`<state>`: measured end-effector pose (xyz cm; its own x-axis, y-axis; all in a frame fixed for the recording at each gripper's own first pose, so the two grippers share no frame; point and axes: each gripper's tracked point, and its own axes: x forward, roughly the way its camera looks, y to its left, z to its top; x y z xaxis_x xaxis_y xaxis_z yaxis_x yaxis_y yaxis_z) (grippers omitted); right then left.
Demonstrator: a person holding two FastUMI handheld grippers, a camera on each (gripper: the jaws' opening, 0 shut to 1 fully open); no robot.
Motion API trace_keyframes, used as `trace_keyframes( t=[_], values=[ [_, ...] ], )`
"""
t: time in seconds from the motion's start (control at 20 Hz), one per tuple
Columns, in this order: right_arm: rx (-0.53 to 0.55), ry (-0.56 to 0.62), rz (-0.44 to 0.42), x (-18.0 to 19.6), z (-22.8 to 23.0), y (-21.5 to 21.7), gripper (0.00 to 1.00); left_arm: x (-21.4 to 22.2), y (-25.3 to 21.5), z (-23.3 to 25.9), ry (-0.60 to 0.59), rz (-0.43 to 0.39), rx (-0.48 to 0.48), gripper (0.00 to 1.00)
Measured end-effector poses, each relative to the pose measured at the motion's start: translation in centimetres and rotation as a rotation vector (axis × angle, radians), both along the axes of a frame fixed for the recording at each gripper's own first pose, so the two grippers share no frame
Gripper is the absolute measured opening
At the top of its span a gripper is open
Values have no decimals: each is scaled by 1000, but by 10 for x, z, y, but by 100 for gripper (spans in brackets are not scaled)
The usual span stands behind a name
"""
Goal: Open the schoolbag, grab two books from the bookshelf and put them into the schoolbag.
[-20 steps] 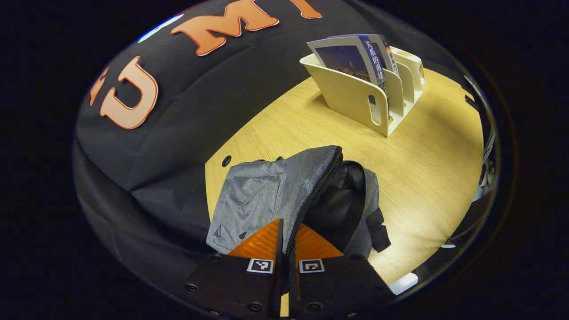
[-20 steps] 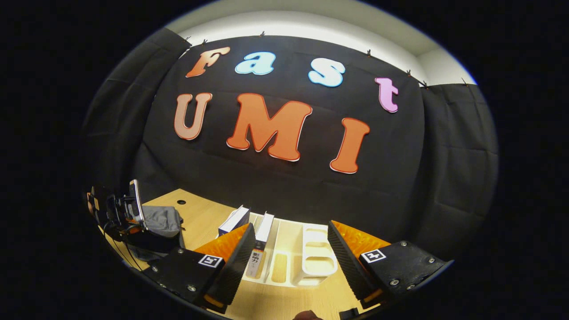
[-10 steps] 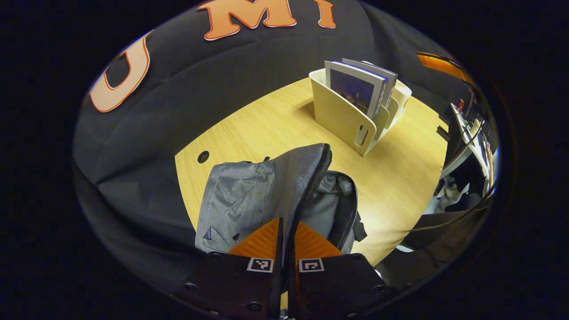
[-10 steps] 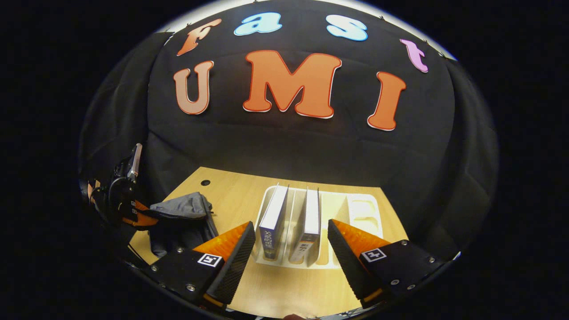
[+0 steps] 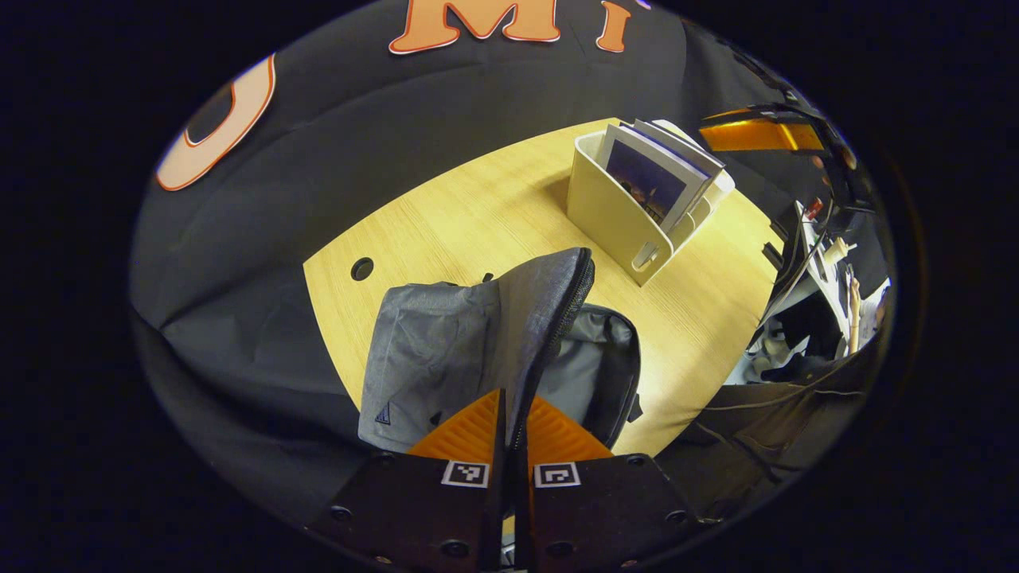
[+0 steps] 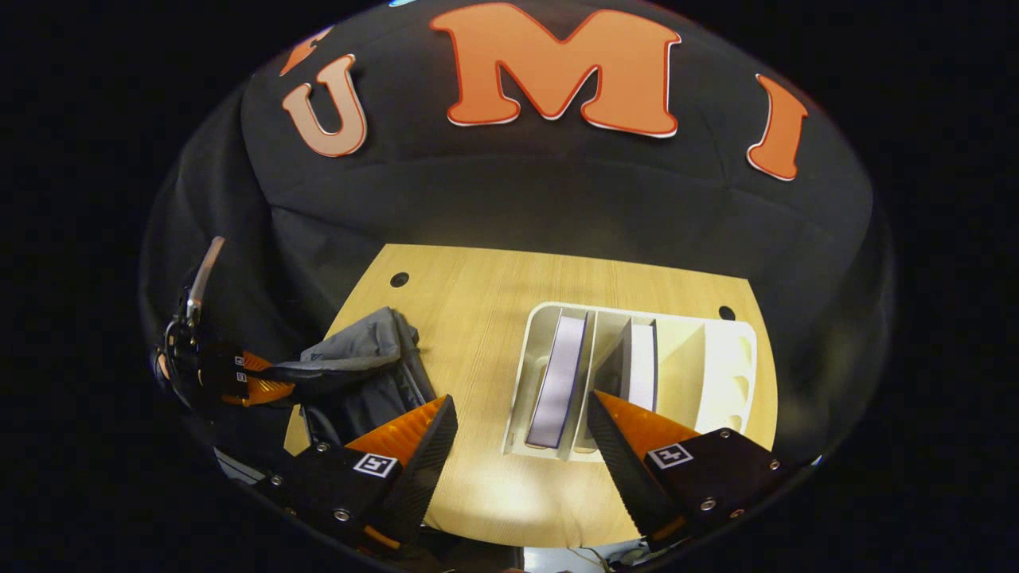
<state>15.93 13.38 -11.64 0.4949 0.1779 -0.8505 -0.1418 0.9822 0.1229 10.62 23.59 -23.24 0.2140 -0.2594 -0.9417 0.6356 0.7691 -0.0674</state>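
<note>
Fingers of the left gripper point(image 5: 509, 426) are pinched together on the schoolbag's point(image 5: 446, 350) zipper flap, holding it up so the dark mouth gapes beside it on the wooden table point(image 5: 478, 215). Farther off stands the cream bookshelf point(image 5: 617, 219), books leaning inside. In the right gripper view, the right gripper point(image 6: 517, 434) hangs wide apart, holding nothing, above the first book point(image 6: 557, 378), second book point(image 6: 641, 366) one slot over. Cover writing is too small to read.
</note>
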Motion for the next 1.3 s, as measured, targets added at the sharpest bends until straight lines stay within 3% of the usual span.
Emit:
trace_keyframes(
  t=[0.05, 0.15, 0.4, 0.55, 0.6, 0.65, 0.75, 0.8, 0.85, 1.3],
  values=[
    [64, 80, -43, 17, -13, 5, 98, 4, 0, -3, -3, 3, 16, 7],
    [82, 144, -92, 30, -30, -5, 98, 6, -1, -5, 5, 16, 31, 7],
    [30, 305, -77, 39, -89, -18, 90, 4, -9, -18, 41, 67, 52, 7],
    [37, 363, -84, 39, -102, -15, 74, 3, -11, -22, 55, 107, 63, 7],
    [30, 368, -92, 40, -104, -17, 54, 3, -12, -22, 55, 112, 70, 7],
    [24, 376, -116, 39, -104, -19, 56, 4, -12, -22, 55, 110, 74, 7],
    [-7, 369, -171, 40, -101, -30, 42, 8, -12, -23, 54, 98, 74, 7],
    [7, 374, -188, 37, -99, -29, 46, 8, -12, -24, 59, 105, 72, 6],
    [25, 378, -210, 33, -99, -29, 35, 7, -14, -26, 65, 111, 67, 7],
    [46, 282, -422, -72, -41, -32, 33, -5, -10, -32, 46, -116, -4, 7]
  ],
)
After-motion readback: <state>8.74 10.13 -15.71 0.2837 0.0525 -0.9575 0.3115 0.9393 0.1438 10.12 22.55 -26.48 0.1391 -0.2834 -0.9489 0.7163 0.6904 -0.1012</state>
